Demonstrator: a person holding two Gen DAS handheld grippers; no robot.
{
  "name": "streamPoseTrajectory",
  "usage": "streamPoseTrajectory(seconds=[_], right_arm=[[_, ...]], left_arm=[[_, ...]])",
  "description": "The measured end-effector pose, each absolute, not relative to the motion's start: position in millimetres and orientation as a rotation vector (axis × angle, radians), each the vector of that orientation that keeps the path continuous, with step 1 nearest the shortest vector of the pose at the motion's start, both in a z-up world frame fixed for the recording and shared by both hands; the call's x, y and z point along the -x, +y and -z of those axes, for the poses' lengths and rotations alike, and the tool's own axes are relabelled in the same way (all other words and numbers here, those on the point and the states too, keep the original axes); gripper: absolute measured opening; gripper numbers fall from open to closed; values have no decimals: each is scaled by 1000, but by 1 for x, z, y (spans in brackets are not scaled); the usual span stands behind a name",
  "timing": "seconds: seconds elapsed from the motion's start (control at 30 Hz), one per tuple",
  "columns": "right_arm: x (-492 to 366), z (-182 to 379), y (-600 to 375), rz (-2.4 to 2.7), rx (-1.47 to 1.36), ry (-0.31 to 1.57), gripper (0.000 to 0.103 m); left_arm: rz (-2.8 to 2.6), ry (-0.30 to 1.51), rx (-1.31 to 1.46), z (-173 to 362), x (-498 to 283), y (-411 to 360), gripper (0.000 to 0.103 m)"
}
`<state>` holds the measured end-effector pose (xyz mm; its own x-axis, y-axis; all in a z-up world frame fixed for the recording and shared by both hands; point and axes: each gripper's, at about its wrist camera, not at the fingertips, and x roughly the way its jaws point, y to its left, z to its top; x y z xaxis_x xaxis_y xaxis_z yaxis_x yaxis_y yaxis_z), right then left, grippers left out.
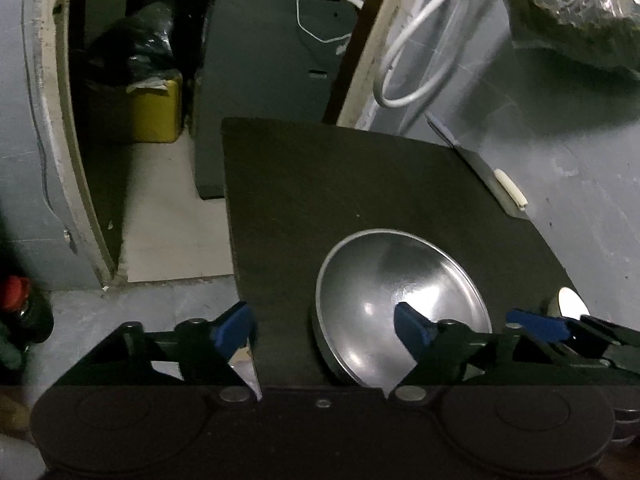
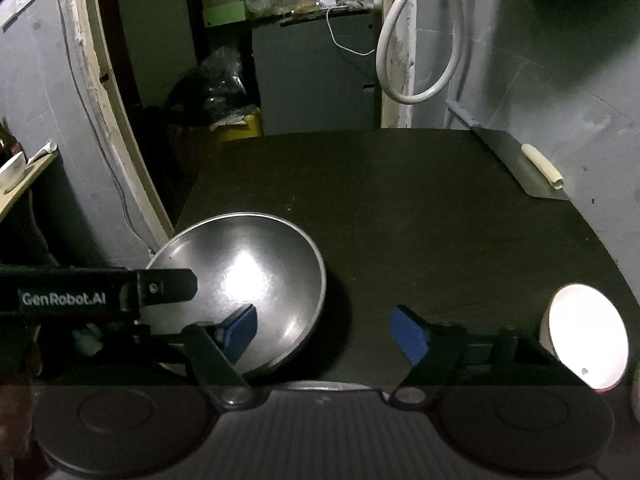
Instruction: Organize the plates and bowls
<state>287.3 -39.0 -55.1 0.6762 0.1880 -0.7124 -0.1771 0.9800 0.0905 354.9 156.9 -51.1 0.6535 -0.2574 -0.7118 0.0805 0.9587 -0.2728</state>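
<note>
Both claws stand released, jaws spread wide and gripping nothing. My left claw (image 1: 324, 332) hangs low over the near edge of the dark matte bench (image 1: 320, 184), its right finger overlapping the near rim of the wide, shallow stainless-steel bowl (image 1: 400, 300). My right claw (image 2: 324, 330) sits just beside it, the bowl (image 2: 240, 280) lying at its left finger and bare bench between the jaws.

The steel bowl rests tilted, its mouth turned towards me, near the bench's front-left corner. A small round bowl with a brightly lit white interior (image 2: 586, 334) stands well apart at the front right. A pale rim at the very bottom of the right view may be another dish; I cannot tell.

Risks, in my judgement: the steel rim is thin and slick, so a shallow pinch could slip; the tilted bowl may rock or skate towards the corner if nudged and go over the edge. The two claws are crowded, and a careless swing could bring them together. Glare on the white bowl hides its depth.

Further back, a flat grey metal sheet (image 2: 516, 160) carrying a cream cylinder (image 2: 542, 164) lies at the far right edge, clear of the work. Beyond the bench hang a looped white hose (image 2: 416, 40), a yellow container (image 1: 156, 112) on the floor, and a cluttered grey cabinet (image 2: 312, 76).
</note>
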Motion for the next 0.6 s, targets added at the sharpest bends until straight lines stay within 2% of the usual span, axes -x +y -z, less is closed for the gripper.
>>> streamPoseTrajectory(seconds=[0.13,0.23,0.33,0.5,0.6], right_arm=[[-293,60,-37,-209,-28,831,55],[-297,63,-36,-211,-52,845,39],[-297,65,-35,-223,-66,853,29],[-298,66,-34,-220,-85,859,24],[-293,62,-36,-216,-98,848,20]], left_arm=[[216,860,223,53,-358,155,53],[218,872,230,56,-359,155,42],[217,879,236,57,-359,156,30],[205,880,238,56,-356,157,17],[203,879,247,53,-354,159,15]])
